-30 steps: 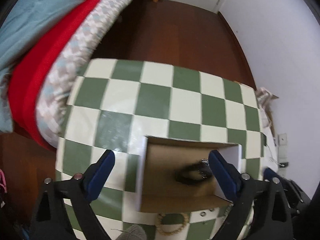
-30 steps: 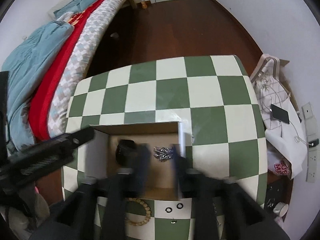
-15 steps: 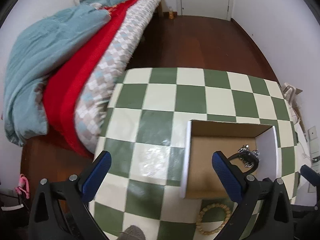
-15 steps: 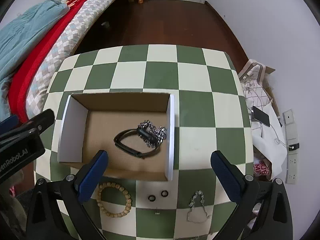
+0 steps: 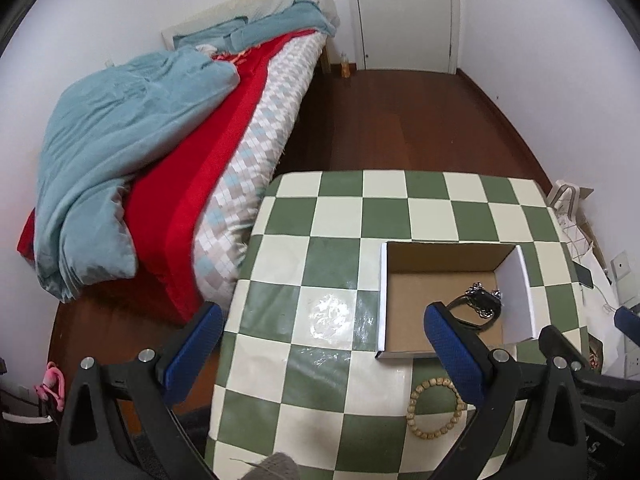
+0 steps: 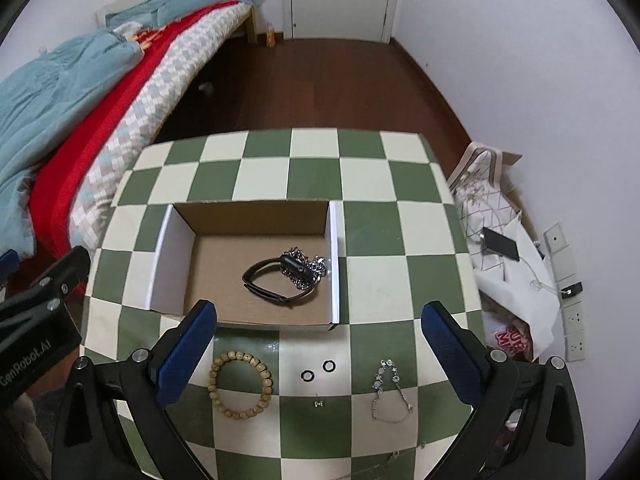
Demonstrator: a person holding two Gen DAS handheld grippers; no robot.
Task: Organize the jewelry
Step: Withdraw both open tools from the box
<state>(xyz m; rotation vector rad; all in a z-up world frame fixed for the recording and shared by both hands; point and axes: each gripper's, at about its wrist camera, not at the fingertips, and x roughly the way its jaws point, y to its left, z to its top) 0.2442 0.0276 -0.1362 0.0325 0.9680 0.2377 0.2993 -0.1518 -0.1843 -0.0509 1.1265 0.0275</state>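
The box (image 6: 256, 268) sat open on top, its left half bare. A black band (image 6: 276, 280) and silver chain (image 6: 306, 266) filled its right side. Beads (image 6: 241, 385), two rings (image 6: 318, 371) and a thin chain (image 6: 390, 394) lay spread apart in front of the box.

Chain (image 6: 370, 469) cut off at bottom edge.

— Any lettering to log?
— One clear entry: "GenRobot.AI", white on the black body of the left gripper (image 6: 36, 344), at nine o'clock in the right wrist view.
— Else?
— Pink letters on a white bag (image 6: 516, 332) at three o'clock, unreadable.
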